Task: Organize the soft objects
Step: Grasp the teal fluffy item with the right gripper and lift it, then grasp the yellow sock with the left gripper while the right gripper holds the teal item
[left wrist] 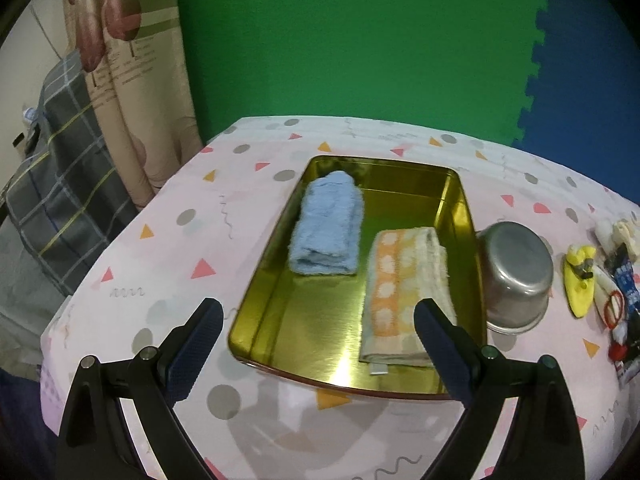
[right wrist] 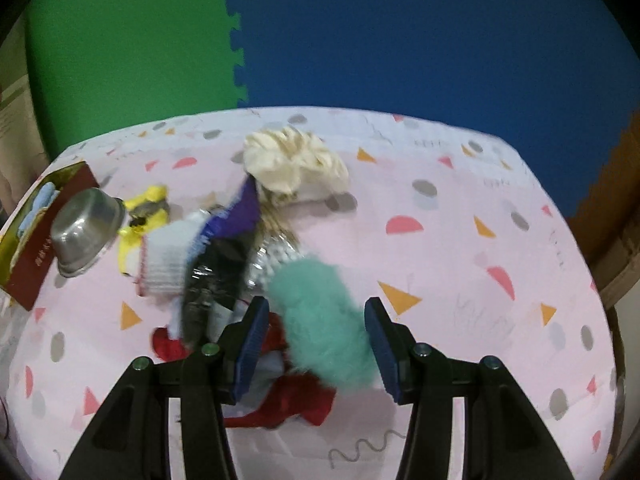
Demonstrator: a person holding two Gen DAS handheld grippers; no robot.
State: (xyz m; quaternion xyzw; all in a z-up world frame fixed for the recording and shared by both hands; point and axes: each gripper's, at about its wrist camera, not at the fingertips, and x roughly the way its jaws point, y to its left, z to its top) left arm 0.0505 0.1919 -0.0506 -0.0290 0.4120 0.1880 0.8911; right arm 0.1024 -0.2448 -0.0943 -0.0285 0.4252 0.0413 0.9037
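A gold tin tray [left wrist: 460, 216] on the pink patterned tablecloth holds a rolled light-blue towel [left wrist: 326, 228] and a folded orange-and-yellow towel [left wrist: 404, 284]. My left gripper [left wrist: 318, 308] hovers open over the tray's near end, with nothing between its fingers. In the right wrist view a fluffy teal item [right wrist: 320, 320] lies between the fingers of my right gripper [right wrist: 316, 302]. That gripper stands open, with a gap showing beside the left pad. The teal item rests at the edge of a blurred heap: red cloth [right wrist: 296, 400], white sock [right wrist: 168, 260], purple cloth [right wrist: 240, 216] and cream fabric [right wrist: 296, 164].
An upturned steel bowl [left wrist: 516, 272] sits against the tray's right side, also the bowl [right wrist: 86, 228] in the right view. A yellow item [left wrist: 578, 280] lies beside it. Green and blue foam mats form the back wall. A curtain and a plaid cloth hang off the table's left.
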